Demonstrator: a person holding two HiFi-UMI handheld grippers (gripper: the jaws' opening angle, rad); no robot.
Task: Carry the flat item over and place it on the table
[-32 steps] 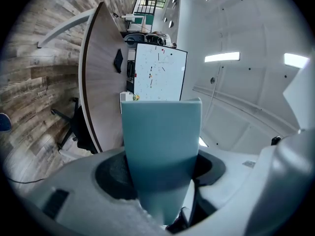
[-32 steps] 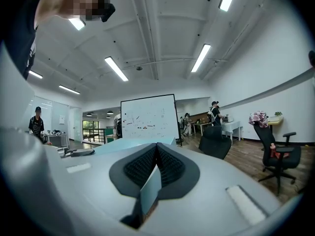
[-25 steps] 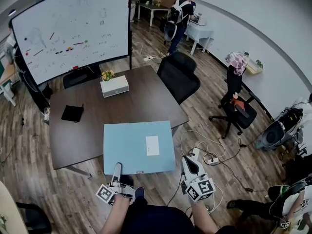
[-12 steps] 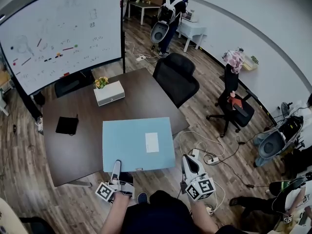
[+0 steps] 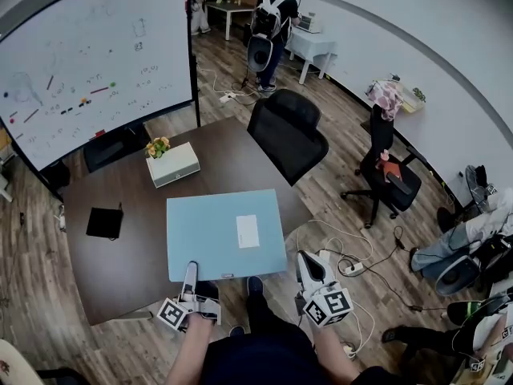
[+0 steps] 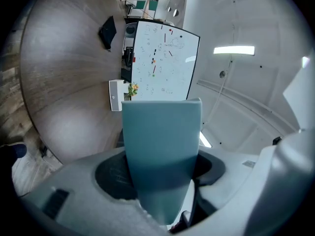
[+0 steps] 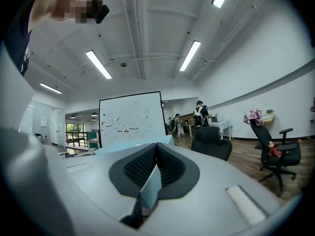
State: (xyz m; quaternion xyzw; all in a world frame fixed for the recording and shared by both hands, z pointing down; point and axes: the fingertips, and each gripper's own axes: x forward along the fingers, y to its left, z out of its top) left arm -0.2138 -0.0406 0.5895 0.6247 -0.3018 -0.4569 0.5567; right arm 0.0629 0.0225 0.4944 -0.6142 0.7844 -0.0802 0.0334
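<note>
Head view | blue folder (image 5: 216, 231) held level above the table's (image 5: 120, 271) near part | left hand-held gripper (image 5: 191, 273) clamped on its near edge, right hand-held gripper (image 5: 304, 261) pinching near-right corner | likely light, stiff, slick; grip edges well apart

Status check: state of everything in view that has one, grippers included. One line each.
light blue flat folder: held level over the near edge of the dark brown table, white label up
left gripper: shut on the folder's near edge
right gripper: shut on the folder's thin edge
white rectangular box: standing on the table
black flat pouch: lying on the table
black office chair: empty
whiteboard: upright, written on
</note>
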